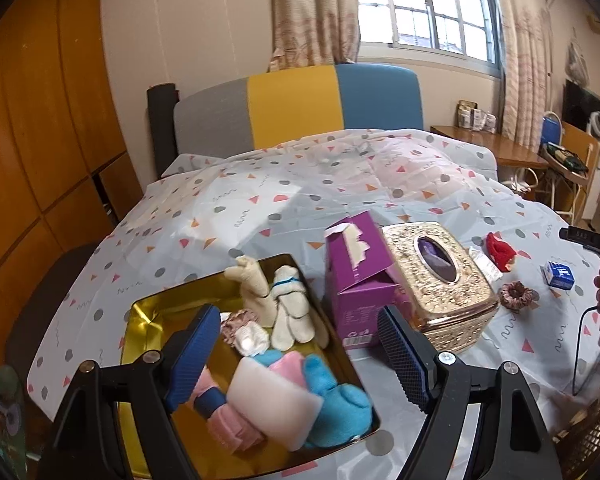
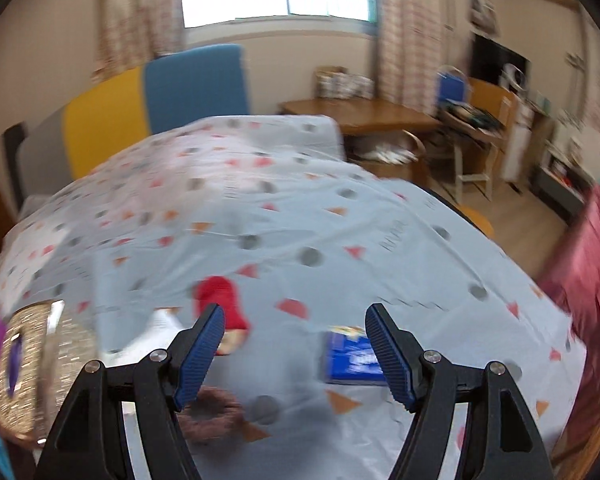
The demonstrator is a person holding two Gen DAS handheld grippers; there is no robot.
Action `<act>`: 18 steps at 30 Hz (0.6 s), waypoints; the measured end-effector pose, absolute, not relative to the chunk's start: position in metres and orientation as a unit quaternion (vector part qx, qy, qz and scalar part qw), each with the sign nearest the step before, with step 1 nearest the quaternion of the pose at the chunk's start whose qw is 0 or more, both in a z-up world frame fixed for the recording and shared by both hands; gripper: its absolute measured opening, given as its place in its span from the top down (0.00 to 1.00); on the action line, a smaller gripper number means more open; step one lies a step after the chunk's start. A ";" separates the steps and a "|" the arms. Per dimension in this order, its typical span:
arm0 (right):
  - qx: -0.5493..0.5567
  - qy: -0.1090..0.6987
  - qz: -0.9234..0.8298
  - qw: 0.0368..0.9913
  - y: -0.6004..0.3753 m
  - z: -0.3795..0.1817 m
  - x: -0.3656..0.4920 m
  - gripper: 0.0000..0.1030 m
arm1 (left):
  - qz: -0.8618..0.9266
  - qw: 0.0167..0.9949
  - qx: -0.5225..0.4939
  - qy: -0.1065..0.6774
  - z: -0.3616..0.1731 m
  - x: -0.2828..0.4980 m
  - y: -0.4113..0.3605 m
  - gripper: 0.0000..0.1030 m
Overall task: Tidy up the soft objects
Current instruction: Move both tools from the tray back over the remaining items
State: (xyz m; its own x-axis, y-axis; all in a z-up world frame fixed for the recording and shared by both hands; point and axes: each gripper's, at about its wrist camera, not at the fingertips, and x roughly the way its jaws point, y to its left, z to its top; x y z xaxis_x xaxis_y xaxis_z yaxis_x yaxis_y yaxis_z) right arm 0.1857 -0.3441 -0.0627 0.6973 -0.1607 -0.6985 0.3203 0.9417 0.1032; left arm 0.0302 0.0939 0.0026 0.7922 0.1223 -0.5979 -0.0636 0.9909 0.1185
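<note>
A gold tin box (image 1: pixel 148 312) lies on the patterned sheet and holds cream socks (image 1: pixel 288 304), blue socks (image 1: pixel 340 400), a pink-and-white bundle (image 1: pixel 268 400) and a small scrunchie. My left gripper (image 1: pixel 296 356) hovers open over the box, nothing between its pads. On the sheet to the right lie a red sock (image 1: pixel 500 254), (image 2: pixel 222 304), a brown scrunchie (image 1: pixel 518 294), (image 2: pixel 216 412) and a small blue packet (image 1: pixel 560 276), (image 2: pixel 354 356). My right gripper (image 2: pixel 294 354) stands open above the sheet between scrunchie and packet, holding nothing. The right wrist view is blurred.
A purple carton (image 1: pixel 356 276) and a gold tissue box (image 1: pixel 440 276), (image 2: pixel 32 364) stand beside the tin. A bed headboard (image 1: pixel 296 108) is behind, a wooden desk (image 1: pixel 488 144) and chair to the right. Pink cloth (image 2: pixel 588 280) hangs at the right edge.
</note>
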 end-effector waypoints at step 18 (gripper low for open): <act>0.233 0.409 -0.168 0.866 -0.387 -0.086 0.182 0.28 | -0.068 0.942 0.085 0.318 0.018 0.072 -0.002 0.21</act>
State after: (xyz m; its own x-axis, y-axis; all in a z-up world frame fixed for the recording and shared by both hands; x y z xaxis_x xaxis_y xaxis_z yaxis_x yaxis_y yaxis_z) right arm 0.1818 -0.3870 -0.0859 0.6096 -0.1002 -0.7863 0.4807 0.8355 0.2662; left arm 0.0723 -0.0018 0.0179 0.7890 -0.0746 -0.6098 0.1825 0.9763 0.1167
